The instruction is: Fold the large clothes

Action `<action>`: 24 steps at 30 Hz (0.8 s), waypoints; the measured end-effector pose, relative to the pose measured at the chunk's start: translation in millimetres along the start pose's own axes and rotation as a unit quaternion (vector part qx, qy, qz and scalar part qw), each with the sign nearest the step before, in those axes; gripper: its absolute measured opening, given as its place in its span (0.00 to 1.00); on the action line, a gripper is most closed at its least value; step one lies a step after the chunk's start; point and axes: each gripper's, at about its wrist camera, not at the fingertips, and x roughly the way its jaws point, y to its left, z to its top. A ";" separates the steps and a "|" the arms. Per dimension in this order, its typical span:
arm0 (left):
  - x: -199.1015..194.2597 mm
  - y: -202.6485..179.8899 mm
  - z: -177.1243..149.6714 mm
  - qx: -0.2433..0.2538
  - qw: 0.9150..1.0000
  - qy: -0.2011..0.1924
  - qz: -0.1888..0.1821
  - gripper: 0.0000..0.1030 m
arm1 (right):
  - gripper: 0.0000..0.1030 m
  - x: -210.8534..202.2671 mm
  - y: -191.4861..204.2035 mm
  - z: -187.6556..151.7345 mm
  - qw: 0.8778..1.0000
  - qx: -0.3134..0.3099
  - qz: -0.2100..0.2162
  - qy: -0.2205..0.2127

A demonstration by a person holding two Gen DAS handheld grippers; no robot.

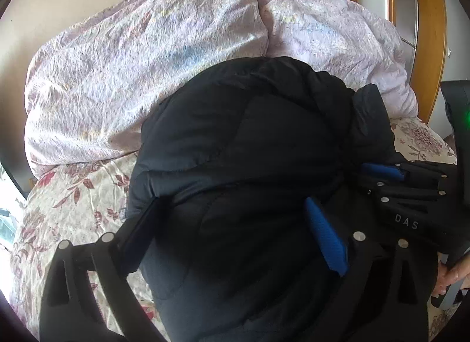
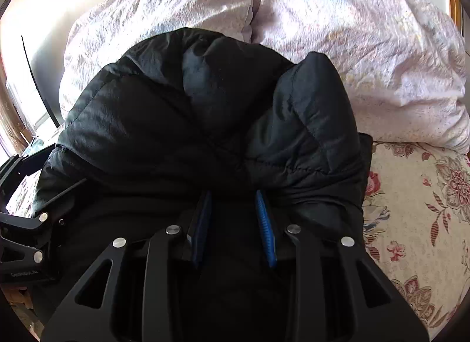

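Observation:
A black padded jacket (image 1: 249,142) lies bunched on the bed and fills the middle of both views. My left gripper (image 1: 233,201) stands wide open over its near part. One dark finger rests at the jacket's left edge, and the blue pad (image 1: 323,233) sits on the right with fabric bulging between them. My right gripper (image 2: 233,195) is shut on a fold of the jacket (image 2: 182,112), and its blue pads (image 2: 264,224) pinch dark fabric. In the left wrist view the right gripper (image 1: 382,174) sits on the jacket's right side. The jacket's lower part is hidden under the grippers.
A crumpled lilac quilt (image 1: 132,71) is heaped behind the jacket, against the wall. The floral bedsheet (image 2: 417,218) shows to the right and left (image 1: 67,201). A wooden frame (image 1: 426,33) stands at the far right, and a person's hand (image 1: 452,274) holds the right gripper's handle.

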 end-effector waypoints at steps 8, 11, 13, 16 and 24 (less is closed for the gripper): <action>24.5 4.9 -8.8 -0.025 1.000 0.008 0.001 0.98 | 0.31 15.4 -4.3 -2.9 1.000 0.004 0.010 0.007; 22.9 1.4 -6.9 -0.017 1.000 0.003 0.012 0.98 | 0.31 10.7 -5.4 -2.8 1.000 0.012 0.009 0.000; 17.5 1.4 -5.5 -0.015 1.000 -0.001 0.014 0.98 | 0.31 -3.7 -7.5 -0.4 1.000 0.024 0.009 -0.005; 12.9 4.4 -5.5 -0.022 1.000 -0.008 0.013 0.98 | 0.32 -24.3 -14.2 -0.2 0.999 0.040 0.008 -0.027; 14.3 2.0 -5.2 -0.012 1.000 0.000 0.022 0.98 | 0.29 -0.7 -39.6 -9.3 0.997 0.073 0.029 0.003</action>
